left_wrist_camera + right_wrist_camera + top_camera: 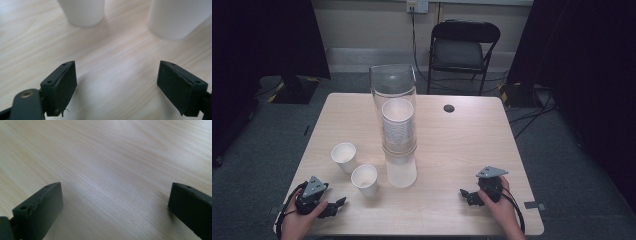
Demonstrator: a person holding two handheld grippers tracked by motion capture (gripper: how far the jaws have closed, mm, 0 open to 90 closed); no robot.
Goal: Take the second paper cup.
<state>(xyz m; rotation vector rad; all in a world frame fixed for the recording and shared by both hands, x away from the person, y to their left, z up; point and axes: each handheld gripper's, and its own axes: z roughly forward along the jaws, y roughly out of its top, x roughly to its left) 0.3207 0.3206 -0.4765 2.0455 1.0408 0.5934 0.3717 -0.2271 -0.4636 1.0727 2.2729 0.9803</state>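
On the near left corner of the table [452, 145], the left gripper [338, 204] is resting low with its jaws spread wide and nothing between them; in the left gripper view, bare wood is lying between the two black pads [65, 82], and two white cup bases are standing just ahead. The right gripper [466, 195] is sitting near the right front edge, likewise released and empty, its view taking in only plain tabletop.

Nearest the left gripper, one paper cup [364, 180] is standing upright, and a second loose cup [344, 156] is standing just behind it, close but apart. Beside them, a clear tube [393, 100] is holding a stack of cups [398, 127] above its white base.

Judging by this, the work looks to be pulling cups from the stack and setting them out: two are already standing free, many are waiting in the tube, and neither gripper is reaching for one yet.
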